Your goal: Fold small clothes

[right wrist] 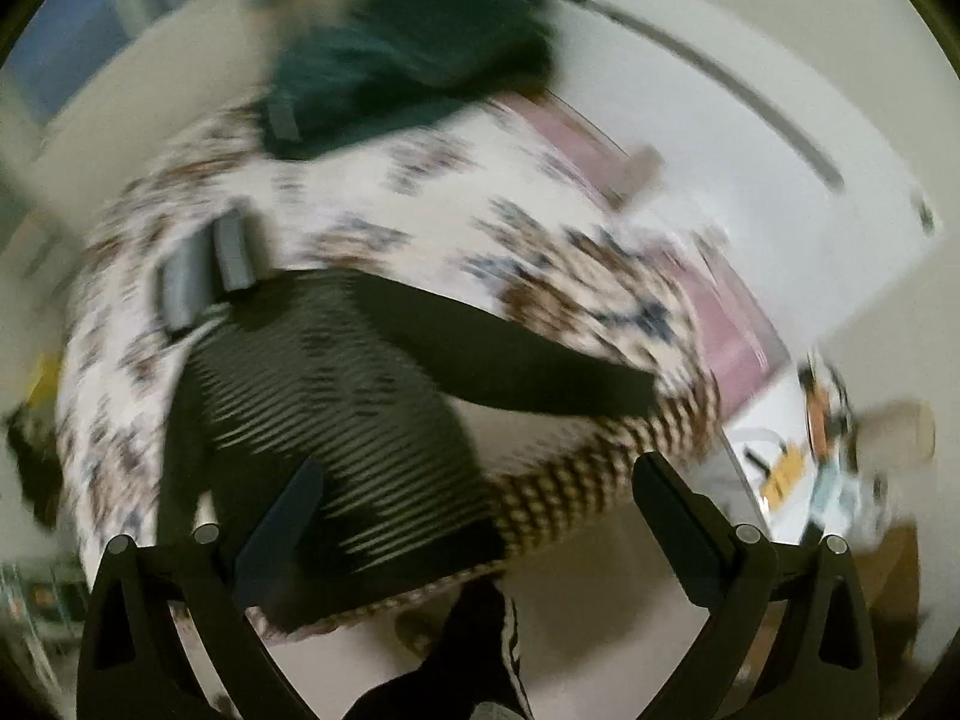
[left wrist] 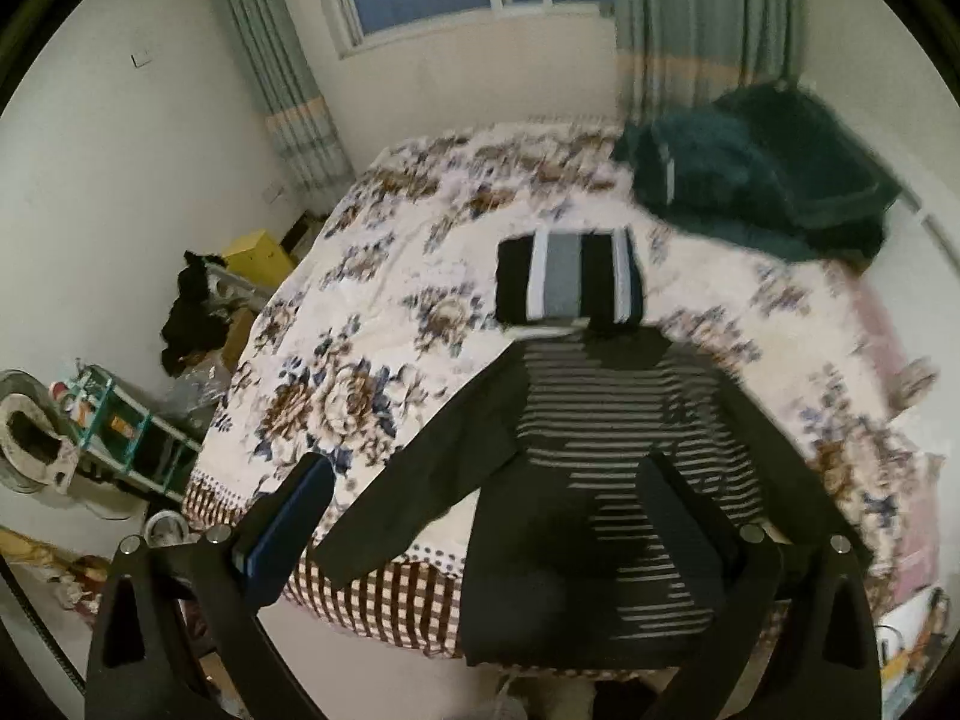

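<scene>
At the near edge of the bed (left wrist: 384,276), a small striped top with dark sleeves (left wrist: 606,450) lies spread flat on the floral cover, its hem hanging just over the checked border and both sleeves thrown out to the sides. I'd say it has been laid out like that so the sleeves can be turned in first. Just beyond its collar, touching or nearly so, sits a folded striped garment (left wrist: 567,282) squared into a neat block, which looks like a finished piece set aside; farther back, near the wall, a dark green heap (left wrist: 762,174) waits.

The left gripper (left wrist: 486,516) hovers above the lower half of the top, tilted down toward the bed, its fingers (left wrist: 300,510) wide apart and holding nothing. The right gripper (right wrist: 480,516) hangs over the right corner of the bed, aimed down past the hem and the outstretched right sleeve (right wrist: 510,354); its fingers are apart and empty too. That view is heavily smeared, so the hand is probably swinging, and I cannot tell which part of the cloth it is heading for.
</scene>
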### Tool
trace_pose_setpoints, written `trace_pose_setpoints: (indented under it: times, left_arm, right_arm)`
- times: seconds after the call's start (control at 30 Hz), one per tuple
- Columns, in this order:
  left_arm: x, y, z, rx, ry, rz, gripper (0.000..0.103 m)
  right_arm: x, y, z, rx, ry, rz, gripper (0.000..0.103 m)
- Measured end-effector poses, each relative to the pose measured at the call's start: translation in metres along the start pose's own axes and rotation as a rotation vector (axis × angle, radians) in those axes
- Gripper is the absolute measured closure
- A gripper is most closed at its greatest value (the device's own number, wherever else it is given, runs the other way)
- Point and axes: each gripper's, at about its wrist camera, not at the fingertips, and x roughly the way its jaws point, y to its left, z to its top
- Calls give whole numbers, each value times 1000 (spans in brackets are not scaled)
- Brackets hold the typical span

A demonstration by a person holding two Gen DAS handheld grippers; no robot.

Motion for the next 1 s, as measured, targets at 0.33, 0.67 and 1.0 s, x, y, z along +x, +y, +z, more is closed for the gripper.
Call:
trace_pose_setpoints:
  times: [0.33, 0.67, 1.0]
  left_arm:
    - [178, -95, -28, 73, 182, 127, 0]
    - [308, -158, -68, 159, 334, 129, 0]
    - [353, -200, -82, 187, 338, 54, 0]
  right_arm:
    - [308, -217, 52, 431, 217, -27, 4]
    - [496, -270, 39, 455, 380, -25, 8]
    - [439, -244, 83, 247, 132, 10, 97]
